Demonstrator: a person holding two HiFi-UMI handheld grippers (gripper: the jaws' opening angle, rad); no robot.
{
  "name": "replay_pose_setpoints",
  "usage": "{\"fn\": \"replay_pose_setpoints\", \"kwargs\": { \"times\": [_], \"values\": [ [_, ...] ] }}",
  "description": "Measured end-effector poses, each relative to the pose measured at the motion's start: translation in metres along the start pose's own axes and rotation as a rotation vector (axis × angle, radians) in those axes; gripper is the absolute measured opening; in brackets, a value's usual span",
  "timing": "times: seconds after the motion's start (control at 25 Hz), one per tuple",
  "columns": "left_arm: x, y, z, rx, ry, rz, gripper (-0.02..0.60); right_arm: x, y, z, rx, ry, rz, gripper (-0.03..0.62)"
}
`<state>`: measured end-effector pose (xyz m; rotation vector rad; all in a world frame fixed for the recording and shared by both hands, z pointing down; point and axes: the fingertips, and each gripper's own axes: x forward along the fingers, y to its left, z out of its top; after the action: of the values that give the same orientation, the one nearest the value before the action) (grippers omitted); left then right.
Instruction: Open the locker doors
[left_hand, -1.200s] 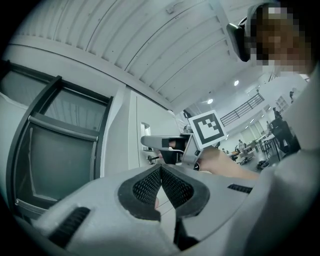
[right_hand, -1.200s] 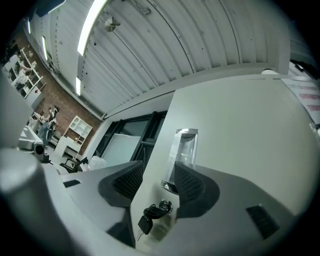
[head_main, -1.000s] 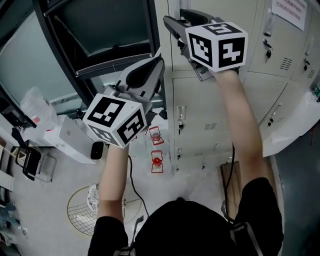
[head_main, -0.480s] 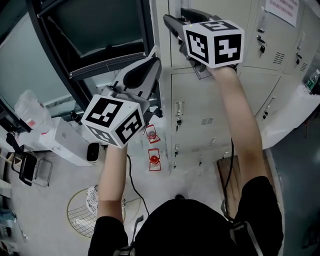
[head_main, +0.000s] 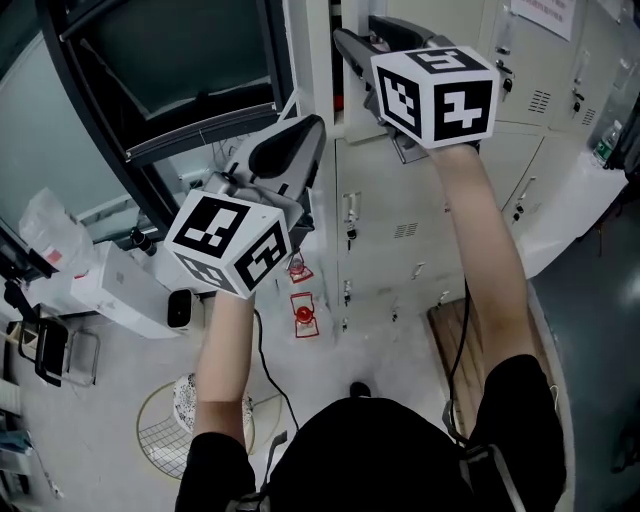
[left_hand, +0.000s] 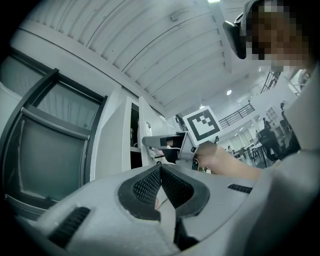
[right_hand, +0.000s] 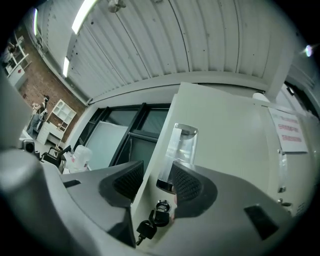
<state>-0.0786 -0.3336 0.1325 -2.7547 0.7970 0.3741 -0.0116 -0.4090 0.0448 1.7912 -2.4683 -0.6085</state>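
Up at the lockers (head_main: 420, 230), my right gripper (right_hand: 155, 183) clamps a locker door (right_hand: 225, 140) by its handle (right_hand: 180, 150); the door seems slightly ajar. My left gripper (left_hand: 160, 173) hangs with jaws together.

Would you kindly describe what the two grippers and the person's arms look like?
Both the left gripper and the right gripper have pale grey moulded bodies with black, ridged pads inside the jaws. Each carries a white cube printed with black square markers. The forearms are bare; the person wears a black short-sleeved top.
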Motion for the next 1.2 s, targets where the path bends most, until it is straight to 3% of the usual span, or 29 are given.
{"fn": "replay_pose_setpoints", "kwargs": {
  "times": [0.36,0.76,1.2],
  "values": [
    [-0.002,-0.018,0.002,-0.018,-0.003,-0.054,0.018,-0.028,-0.004,0.006,-0.025,0.009,-0.076,0.158],
    [0.003,-0.039,0.003,-0.026,-0.007,-0.105,0.018,-0.054,-0.007,0.01,-0.034,-0.001,-0.085,0.155],
    [0.006,-0.058,0.007,-0.042,-0.021,-0.16,0.018,-0.088,-0.014,0.014,-0.051,-0.009,-0.149,0.155]
  ]
}}
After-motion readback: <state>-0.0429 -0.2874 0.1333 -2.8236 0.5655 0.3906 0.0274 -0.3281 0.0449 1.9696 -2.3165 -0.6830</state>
